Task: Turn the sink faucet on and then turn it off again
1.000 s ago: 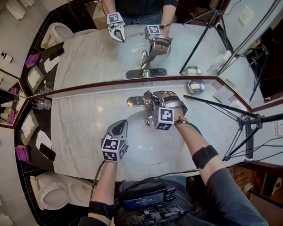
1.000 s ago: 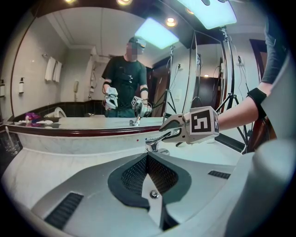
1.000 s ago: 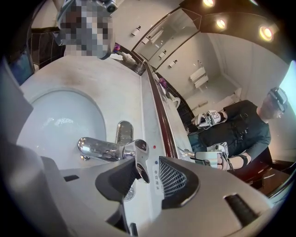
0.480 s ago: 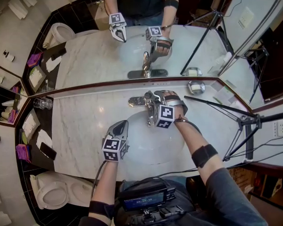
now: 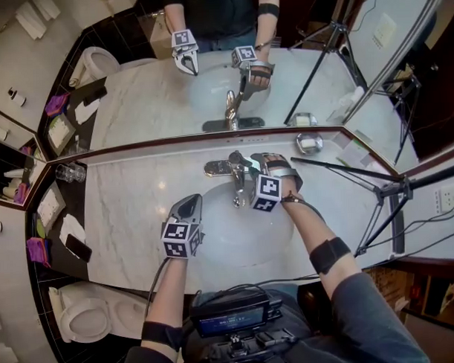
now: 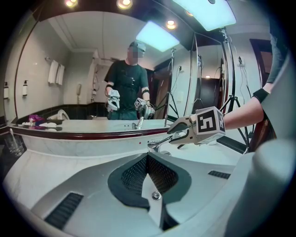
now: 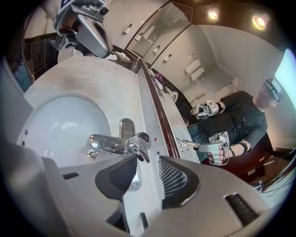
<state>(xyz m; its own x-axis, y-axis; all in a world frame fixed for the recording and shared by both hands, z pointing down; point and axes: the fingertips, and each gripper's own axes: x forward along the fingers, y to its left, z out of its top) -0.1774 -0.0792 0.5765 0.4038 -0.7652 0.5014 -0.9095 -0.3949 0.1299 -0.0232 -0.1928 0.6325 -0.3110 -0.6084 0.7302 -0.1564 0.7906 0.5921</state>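
Now, faucet (image 5: 232, 171): mounted behind the sink (image 5: 230, 233), by the mirror.
Right gripper (image 5: 245, 166): jaws spread, just been opening; the faucet's lever is framed between them, unpressed.
Left gripper (image 5: 189, 204): closed, nothing held, kept over the sink's rim.

The faucet (image 5: 233, 171) is a polished chrome single-lever mixer, standing upright on a flat chrome base plate at the back edge of the sink (image 5: 244, 240), just in front of the mirror (image 5: 209, 81). Its short spout (image 7: 104, 142) reaches out level over the bowl, and its slim lever (image 7: 132, 180) points the opposite way from the spout. The sink is a white oval bowl set into the pale marble desk (image 5: 131, 210), and whether water runs cannot be told.
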